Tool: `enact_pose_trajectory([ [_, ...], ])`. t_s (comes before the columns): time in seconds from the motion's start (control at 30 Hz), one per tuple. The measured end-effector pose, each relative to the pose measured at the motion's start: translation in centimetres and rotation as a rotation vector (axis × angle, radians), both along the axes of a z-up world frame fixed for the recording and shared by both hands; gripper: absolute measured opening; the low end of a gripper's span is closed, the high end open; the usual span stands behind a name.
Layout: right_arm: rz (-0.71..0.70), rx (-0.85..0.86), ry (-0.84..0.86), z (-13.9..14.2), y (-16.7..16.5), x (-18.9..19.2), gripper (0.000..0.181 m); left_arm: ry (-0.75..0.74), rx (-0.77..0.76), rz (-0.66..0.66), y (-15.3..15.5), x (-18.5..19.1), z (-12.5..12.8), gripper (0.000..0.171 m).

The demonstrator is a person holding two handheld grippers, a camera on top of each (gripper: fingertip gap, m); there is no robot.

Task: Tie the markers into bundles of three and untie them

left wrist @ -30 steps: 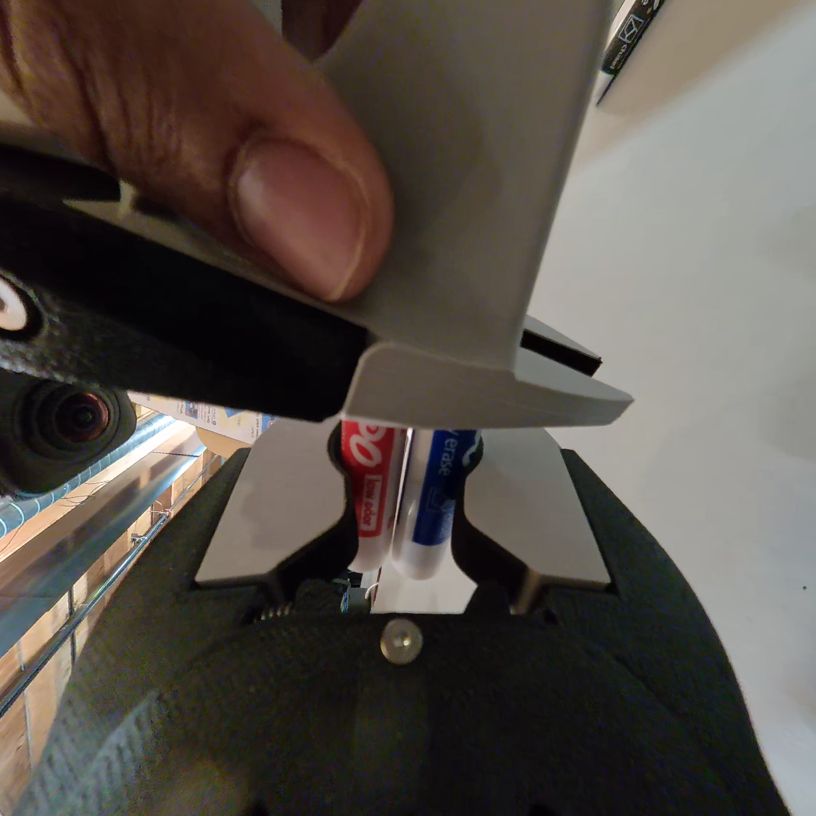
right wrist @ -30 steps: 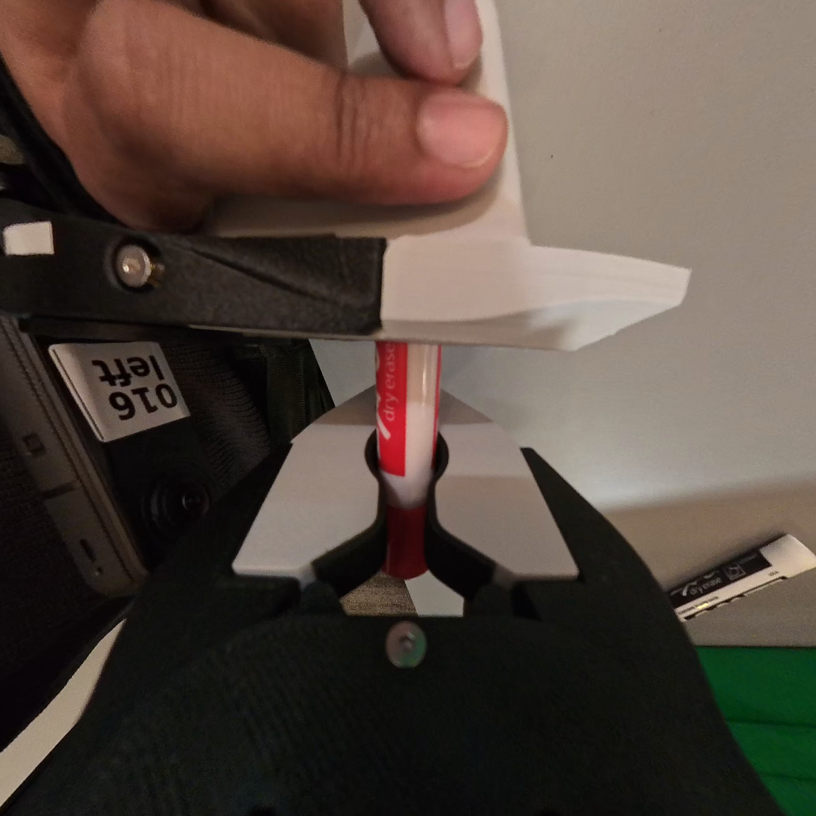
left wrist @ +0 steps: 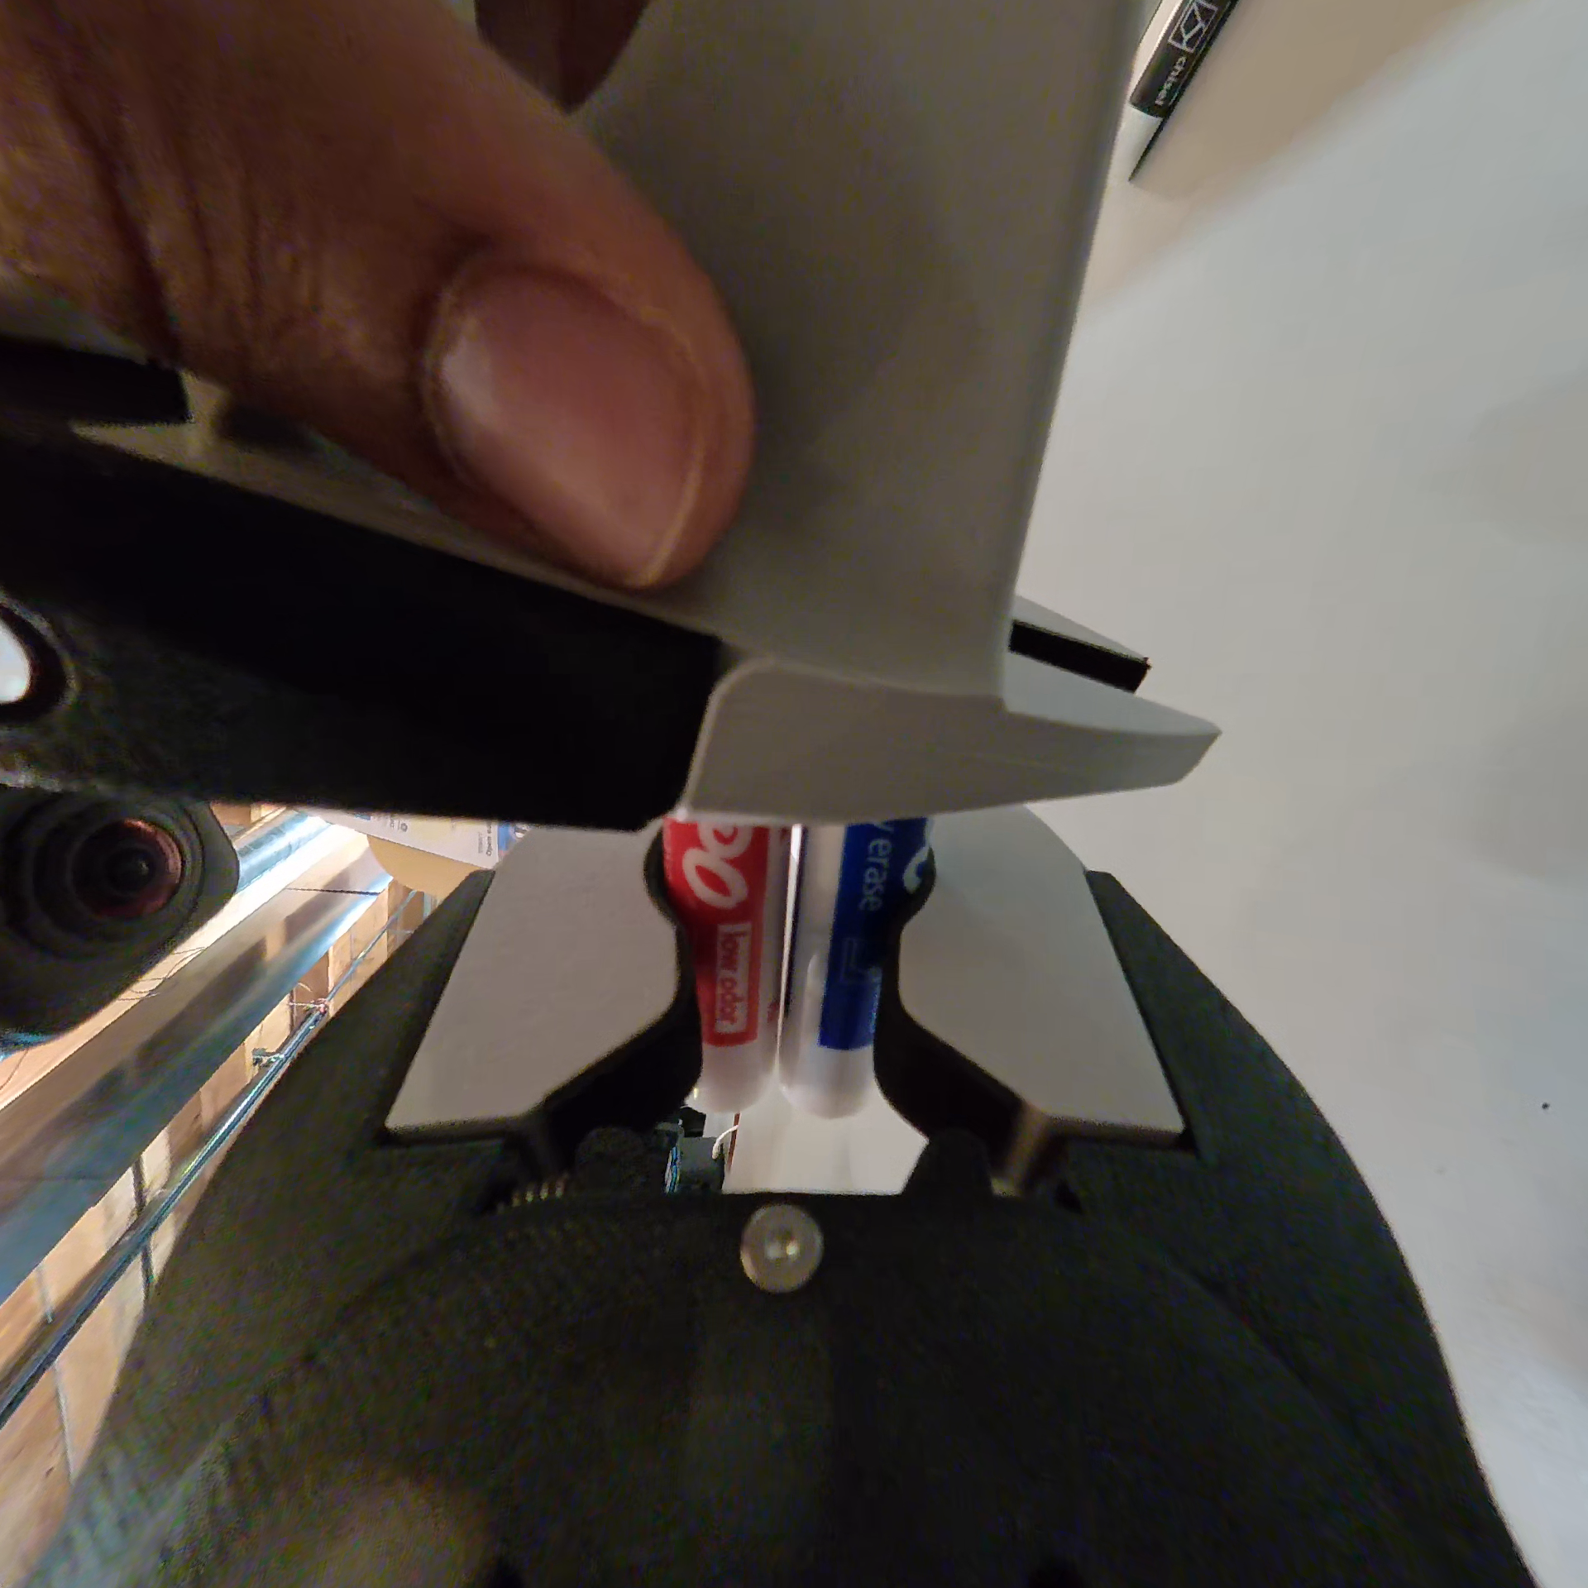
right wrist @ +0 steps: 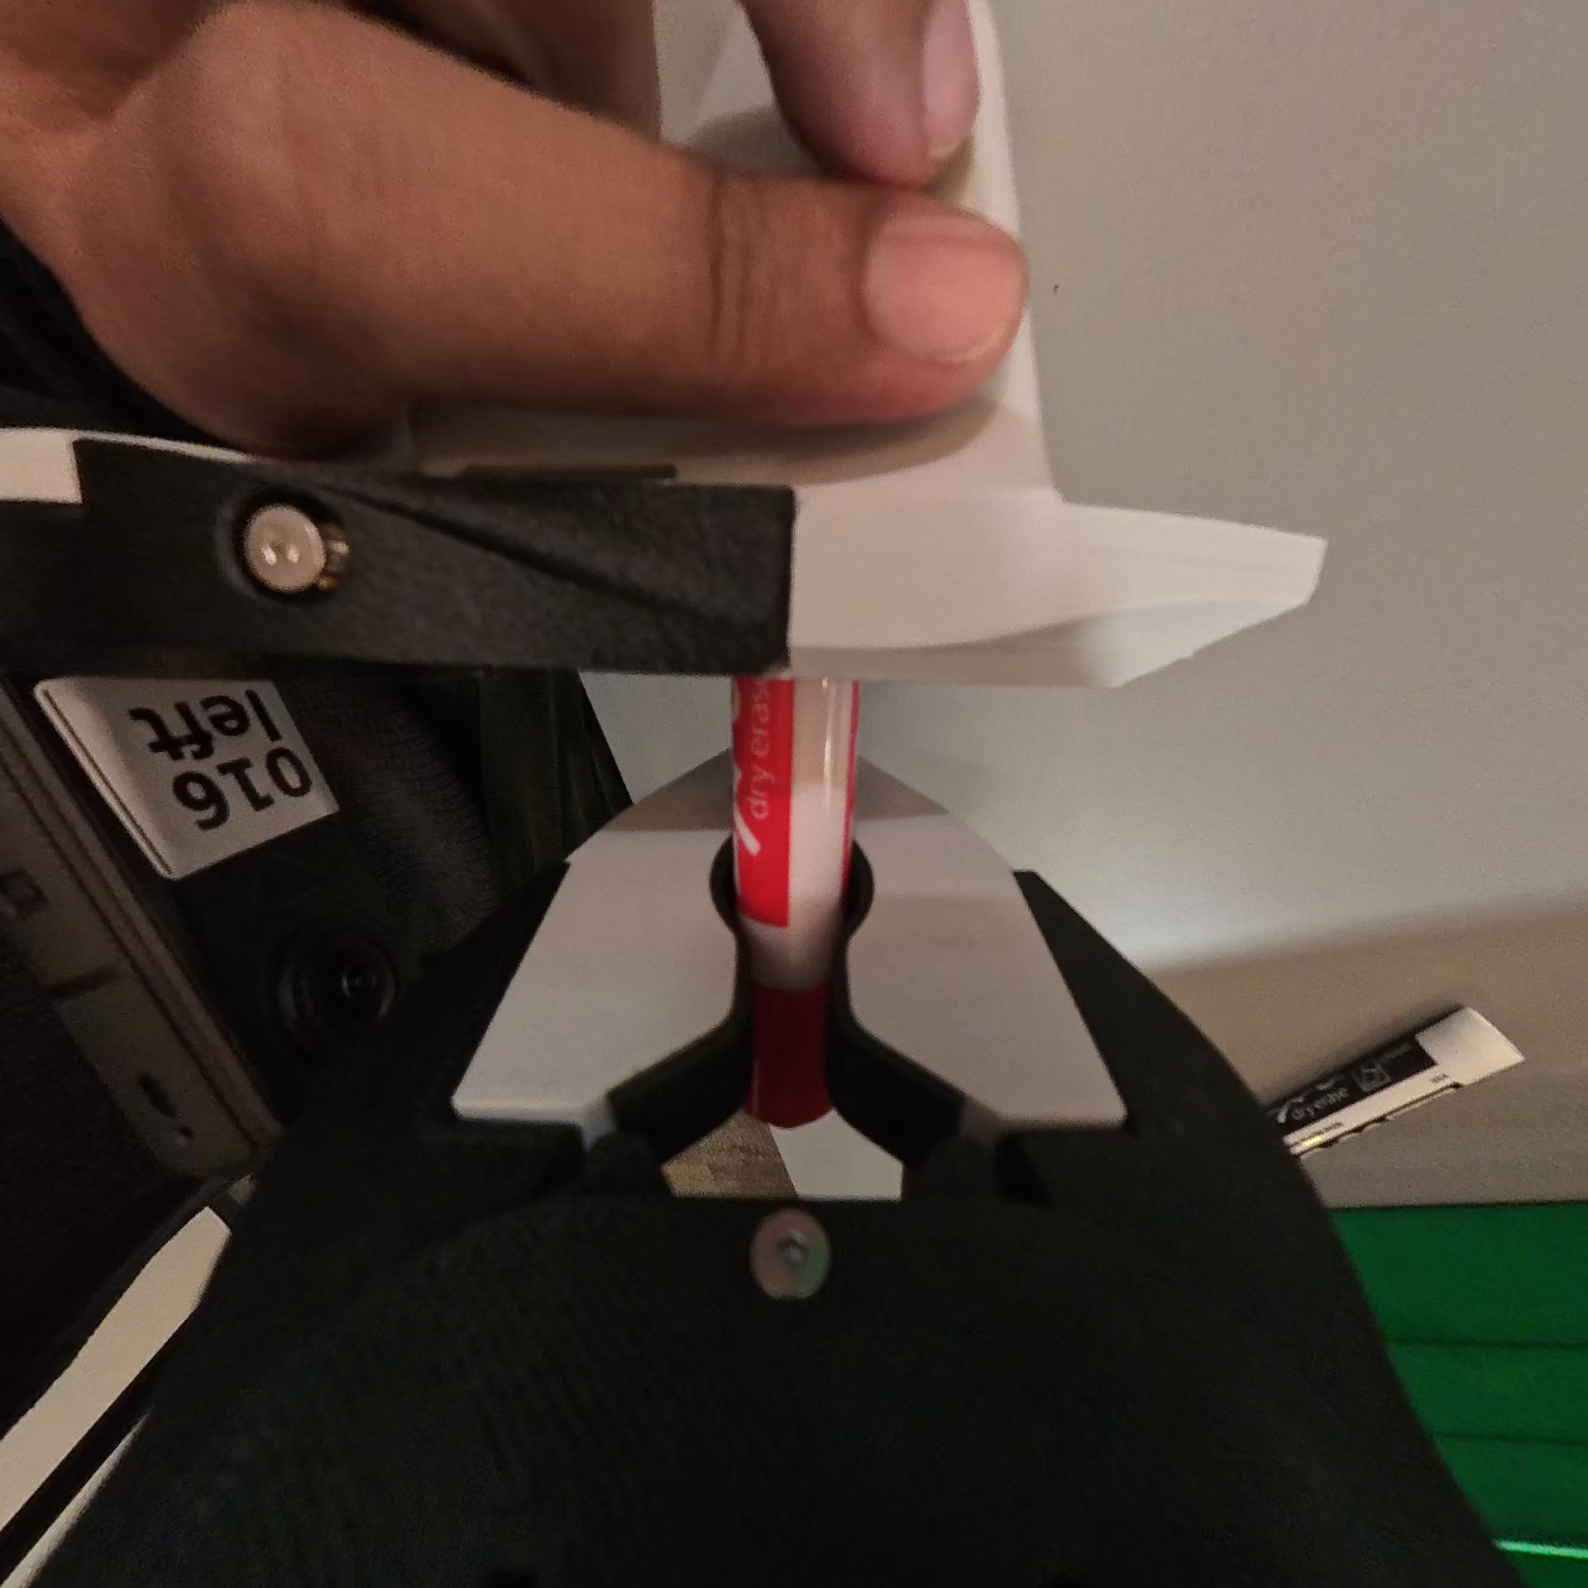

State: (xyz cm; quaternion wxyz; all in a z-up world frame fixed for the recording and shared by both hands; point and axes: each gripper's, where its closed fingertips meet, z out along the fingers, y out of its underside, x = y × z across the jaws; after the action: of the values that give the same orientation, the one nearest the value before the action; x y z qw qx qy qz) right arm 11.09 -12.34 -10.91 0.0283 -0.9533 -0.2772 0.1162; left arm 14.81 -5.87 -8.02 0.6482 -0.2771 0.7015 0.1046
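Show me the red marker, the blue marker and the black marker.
red marker (left wrist: 730, 954), left wrist view, its label.
blue marker (left wrist: 855, 945), left wrist view, its label.
black marker (right wrist: 1392, 1084), right wrist view, its barrel.

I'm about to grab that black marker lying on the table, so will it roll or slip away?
The black marker looks round and smooth, so it would likely roll if nudged sideways. It appears rigid and light, so it should lift easily, though the glossy barrel might slip.

Both wrist cameras sit right behind their own fingers, very close. Left view faces the white tabletop (left wrist: 1332, 601), warehouse shelving (left wrist: 129, 1074) at left. Right view faces the same tabletop. Shared: red marker (left wrist: 730, 945) (right wrist: 795, 859), black marker (left wrist: 1181, 51) (right wrist: 1392, 1087), each other's lens.
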Motion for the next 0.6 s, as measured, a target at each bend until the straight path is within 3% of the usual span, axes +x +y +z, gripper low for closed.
enact_pose_trajectory([
  [0.6,-0.011,-0.012,0.03,-0.01,-0.23,-0.47,0.015,0.054,-0.016,-0.031,-0.23,-0.36,-0.27,0.043],
])
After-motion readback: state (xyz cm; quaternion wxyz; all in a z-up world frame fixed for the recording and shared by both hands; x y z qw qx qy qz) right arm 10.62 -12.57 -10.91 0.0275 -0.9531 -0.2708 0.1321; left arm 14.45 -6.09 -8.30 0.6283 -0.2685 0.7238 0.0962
